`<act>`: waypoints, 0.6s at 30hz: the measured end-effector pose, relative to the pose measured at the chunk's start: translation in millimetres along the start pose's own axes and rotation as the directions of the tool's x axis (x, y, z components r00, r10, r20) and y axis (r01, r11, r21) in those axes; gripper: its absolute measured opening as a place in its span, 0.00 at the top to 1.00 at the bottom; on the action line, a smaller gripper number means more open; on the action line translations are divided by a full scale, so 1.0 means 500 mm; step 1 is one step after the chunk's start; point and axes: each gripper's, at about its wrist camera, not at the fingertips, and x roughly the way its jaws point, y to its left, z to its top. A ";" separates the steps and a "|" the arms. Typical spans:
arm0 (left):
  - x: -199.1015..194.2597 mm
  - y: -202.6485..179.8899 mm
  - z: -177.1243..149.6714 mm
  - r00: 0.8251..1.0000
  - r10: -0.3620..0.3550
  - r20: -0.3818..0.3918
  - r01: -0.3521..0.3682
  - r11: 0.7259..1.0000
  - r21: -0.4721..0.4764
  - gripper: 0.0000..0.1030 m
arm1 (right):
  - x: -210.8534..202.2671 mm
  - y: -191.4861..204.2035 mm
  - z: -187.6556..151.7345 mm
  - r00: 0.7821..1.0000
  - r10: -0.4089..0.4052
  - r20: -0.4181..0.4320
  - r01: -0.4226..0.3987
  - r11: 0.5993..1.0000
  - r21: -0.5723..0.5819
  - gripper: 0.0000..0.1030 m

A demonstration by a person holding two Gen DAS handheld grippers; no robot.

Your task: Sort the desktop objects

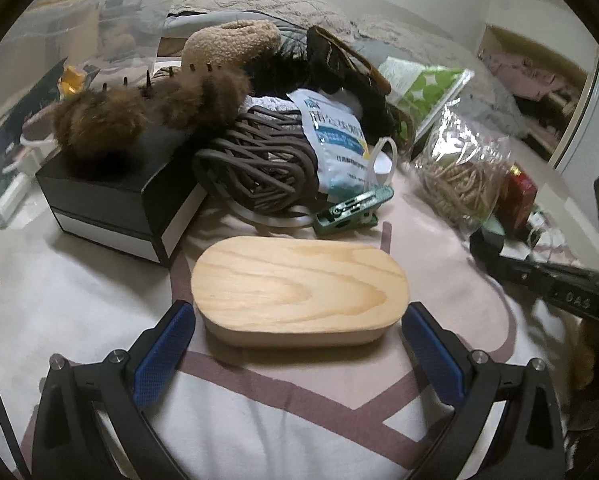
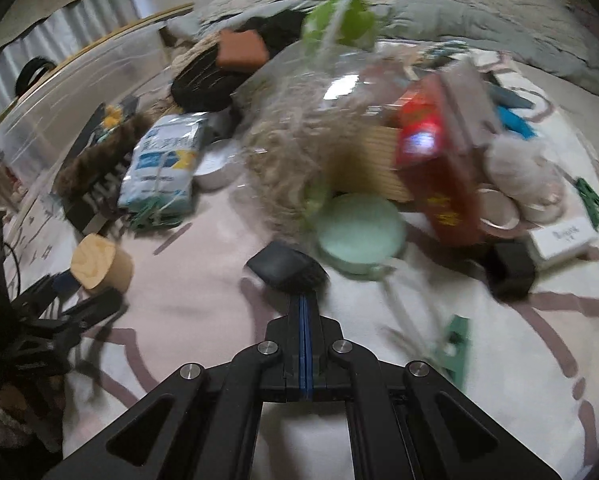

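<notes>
L gripper (image 1: 299,332) sitting wide open, 2 blue pads (image 1: 165,354) standing either side of the wooden oval box (image 1: 299,286), near its ends, not pressing on it as far as I can see. Box lying flat on the pale patterned cloth (image 1: 79,300), lid side up, right ahead of the fingers.

Beyond the box, further out from L gripper: green clip (image 1: 351,210) just past its far edge, then brown cord bundle (image 1: 255,164) w/ a white-blue packet (image 1: 335,136) leaning on it. Front-left: black-and-white box (image 1: 111,208) w/ a furry brown item (image 1: 139,114) resting on top. Front-right: clear bag of tan strands (image 1: 459,176), red box (image 1: 519,196) beside it.

R gripper (image 2: 304,300) pressed fully together, blue pads meeting in 1 line, nothing between them. Small black pouch-like item (image 2: 287,270) lying right at its tips; can't tell if touching, view is blurring. Just past that, slightly right: mint round tin (image 2: 359,232). Red box behind the tin, clear bag above it. Wooden box showing far left of R gripper w/ the L gripper around it.
</notes>
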 end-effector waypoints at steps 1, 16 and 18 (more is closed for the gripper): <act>-0.002 0.003 0.000 1.000 -0.006 0.002 0.006 1.000 -0.005 0.00 | -0.004 -0.010 -0.002 1.000 -0.011 0.008 0.011 1.000 0.023 0.99; 0.009 -0.020 0.014 0.995 0.087 -0.052 -0.087 0.996 -0.001 0.00 | -0.075 0.003 0.009 0.998 0.029 0.061 -0.026 0.999 -0.038 0.99; 0.010 -0.021 0.014 0.995 0.089 -0.049 -0.090 0.996 -0.009 0.00 | -0.078 0.023 0.008 0.996 0.068 0.049 -0.063 0.994 -0.087 0.99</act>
